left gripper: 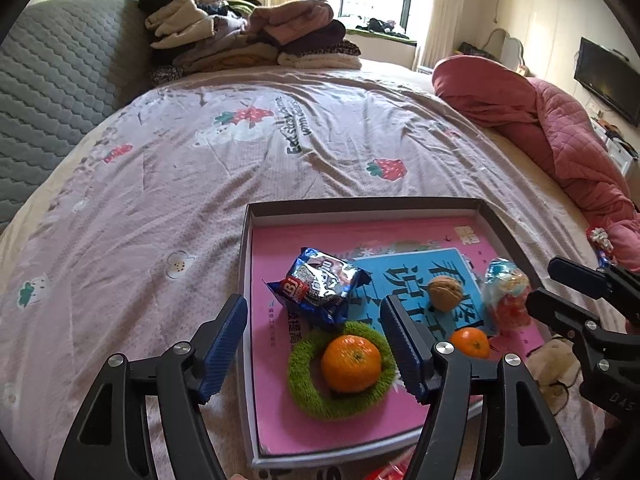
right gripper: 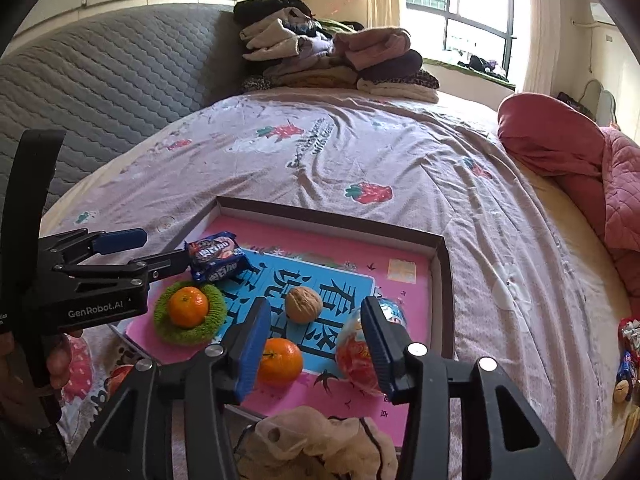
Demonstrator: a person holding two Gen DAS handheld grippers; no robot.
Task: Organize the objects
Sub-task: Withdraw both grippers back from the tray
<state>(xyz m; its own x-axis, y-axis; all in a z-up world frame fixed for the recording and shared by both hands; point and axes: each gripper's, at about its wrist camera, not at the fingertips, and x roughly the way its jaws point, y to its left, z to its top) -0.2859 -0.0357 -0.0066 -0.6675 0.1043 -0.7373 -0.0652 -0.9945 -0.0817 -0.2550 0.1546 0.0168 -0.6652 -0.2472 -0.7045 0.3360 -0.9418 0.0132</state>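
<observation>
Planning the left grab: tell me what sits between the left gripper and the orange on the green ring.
Nothing visible. The left gripper hangs open over the orange on the green ring, with only air between the fingers. The cookie packet lies just beyond it, touching the ring's far edge.

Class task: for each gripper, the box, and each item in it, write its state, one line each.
left gripper: open, empty.
right gripper: open, empty.
box: lidless.
biscuit packet: sealed.
larger orange: whole, sitting in the green ring.
smaller orange: whole.
walnut: uncracked.
</observation>
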